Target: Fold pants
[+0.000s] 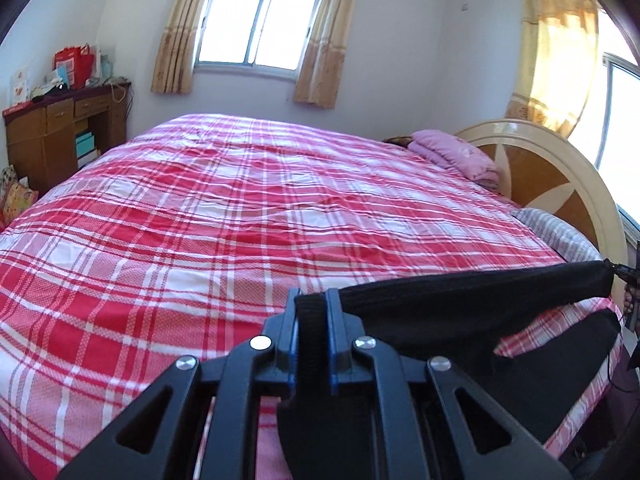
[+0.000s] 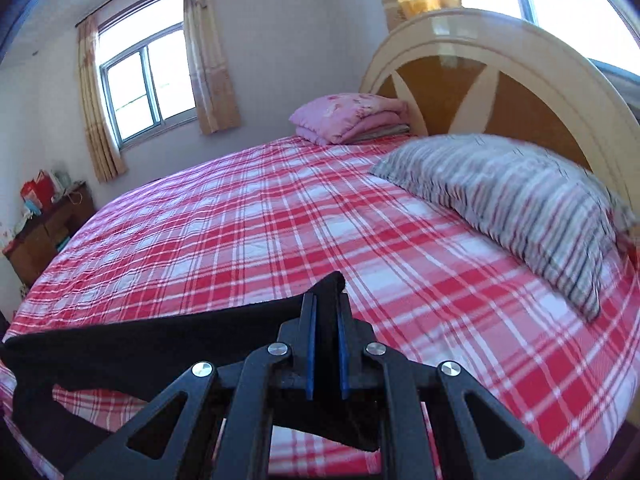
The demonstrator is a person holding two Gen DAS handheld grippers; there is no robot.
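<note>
Lifting black pants [image 1: 460, 300] taut above bed [image 1: 240, 208] near edge, left gripper [image 1: 314, 320] and right gripper [image 2: 326, 320] both clamped on waistband; next, probably lay flat.

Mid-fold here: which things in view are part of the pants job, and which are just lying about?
Job:
- black pants
- left gripper
- right gripper
- plaid bedspread, the work surface

Lying about:
- striped pillow
- folded pink blanket
- wooden desk with bags

I see no readable text or labels anywhere; the red bag [image 1: 74, 65] upper left is too blurred.
</note>
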